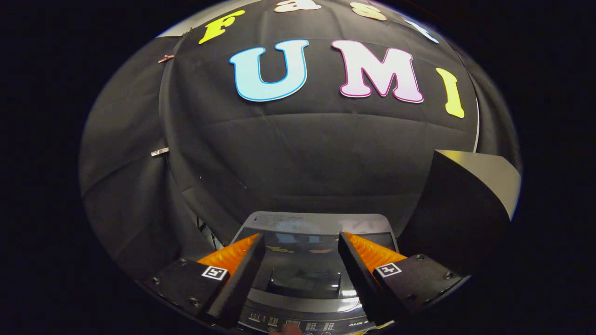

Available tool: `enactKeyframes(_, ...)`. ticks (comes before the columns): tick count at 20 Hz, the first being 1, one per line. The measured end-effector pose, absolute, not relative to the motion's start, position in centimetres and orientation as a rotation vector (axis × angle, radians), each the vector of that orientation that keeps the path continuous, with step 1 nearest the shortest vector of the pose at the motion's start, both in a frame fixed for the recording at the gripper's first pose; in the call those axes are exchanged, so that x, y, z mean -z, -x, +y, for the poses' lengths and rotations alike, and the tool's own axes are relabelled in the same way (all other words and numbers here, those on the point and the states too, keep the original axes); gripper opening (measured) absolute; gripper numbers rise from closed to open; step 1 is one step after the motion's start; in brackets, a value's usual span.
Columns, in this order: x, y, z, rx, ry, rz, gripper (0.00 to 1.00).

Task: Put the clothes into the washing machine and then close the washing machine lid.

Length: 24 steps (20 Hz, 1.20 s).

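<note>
The left finger (242,260) and its mate stand apart with nothing between them, the gripper (301,260) hovering above the washer (316,223), whose dark glass lid (302,272) seems to lie shut. No clothes can be seen, so I judge the task at its start or end. Right of the washer stands a dark box (461,204); the writing on the near panel (302,323) is too small to read surely.

The washing machine (307,279) front is cut off below its control panel (298,321), whose markings are too small to tell.
</note>
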State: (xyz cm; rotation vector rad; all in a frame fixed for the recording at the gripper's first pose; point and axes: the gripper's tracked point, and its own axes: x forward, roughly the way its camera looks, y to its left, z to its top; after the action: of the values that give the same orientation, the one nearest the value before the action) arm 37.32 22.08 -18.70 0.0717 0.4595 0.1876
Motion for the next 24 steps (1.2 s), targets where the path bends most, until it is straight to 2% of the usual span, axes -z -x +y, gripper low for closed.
enactKeyframes(12, 12.6, -31.9, 20.7, -0.172, -0.03, 0.34, 0.99)
enactKeyframes(19, 7.5, -28.1, 17.6, -0.175, -0.039, 0.237, 0.99)
enactKeyframes(24, 7.0, -24.2, 13.7, -0.146, 0.008, 0.207, 0.99)
